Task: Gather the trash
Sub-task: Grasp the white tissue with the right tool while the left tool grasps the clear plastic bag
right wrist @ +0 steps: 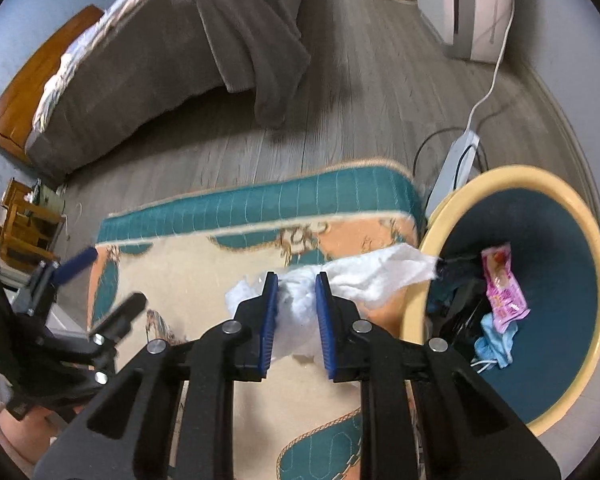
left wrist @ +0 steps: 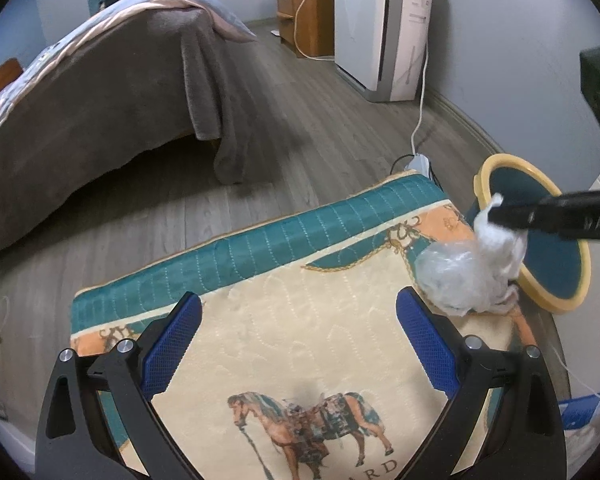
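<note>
Blue-padded right gripper [right wrist: 297, 280] pinches a crumpled white tissue wad [right wrist: 364, 276] above the horse-print mat [right wrist: 204, 264], just beside the yellow-rimmed bin [right wrist: 580, 208]. One pink wrapper [right wrist: 502, 286] and one blue scrap [right wrist: 496, 340] lie inside. Left gripper [left wrist: 300, 320] hangs spread and empty over the mat. One bed [left wrist: 100, 112] stands beyond.

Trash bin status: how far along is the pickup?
Done: the trash bin already holds a pink wrapper and a light blue scrap. In hand: the right claw is shut on a wad of white tissue and clear plastic, beside the bin's rim, not yet over it. Left: drop it in. The left claw is open and empty over the rug; no other litter shows on it.
</note>
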`<state>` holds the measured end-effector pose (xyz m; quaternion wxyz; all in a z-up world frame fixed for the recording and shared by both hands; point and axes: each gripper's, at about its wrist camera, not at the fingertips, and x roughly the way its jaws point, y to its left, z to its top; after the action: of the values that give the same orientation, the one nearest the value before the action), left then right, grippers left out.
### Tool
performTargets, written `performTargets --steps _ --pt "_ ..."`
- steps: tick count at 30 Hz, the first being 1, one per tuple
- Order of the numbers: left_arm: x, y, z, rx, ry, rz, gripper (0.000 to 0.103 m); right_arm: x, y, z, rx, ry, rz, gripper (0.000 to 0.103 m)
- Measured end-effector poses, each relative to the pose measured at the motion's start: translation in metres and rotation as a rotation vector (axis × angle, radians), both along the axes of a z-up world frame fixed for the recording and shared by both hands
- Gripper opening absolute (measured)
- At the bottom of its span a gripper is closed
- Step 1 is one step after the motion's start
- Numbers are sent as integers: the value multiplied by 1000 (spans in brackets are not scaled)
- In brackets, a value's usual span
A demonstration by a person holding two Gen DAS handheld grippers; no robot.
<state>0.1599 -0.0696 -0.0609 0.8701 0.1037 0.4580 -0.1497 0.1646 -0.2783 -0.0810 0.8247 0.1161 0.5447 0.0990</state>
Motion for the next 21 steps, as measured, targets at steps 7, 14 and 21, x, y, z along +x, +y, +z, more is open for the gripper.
performTargets --steps 7,14,21 --pt "2 -20 -8 -89 64 -3 97 -1 -12 23 -31 -79 -42 19" --pt "2 -66 -26 -149 156 -50 94 4 -34 18 -49 -81 -108 19" --pt "6 -93 -43 -110 192 -88 73 6 -47 12 -36 -66 -118 19"
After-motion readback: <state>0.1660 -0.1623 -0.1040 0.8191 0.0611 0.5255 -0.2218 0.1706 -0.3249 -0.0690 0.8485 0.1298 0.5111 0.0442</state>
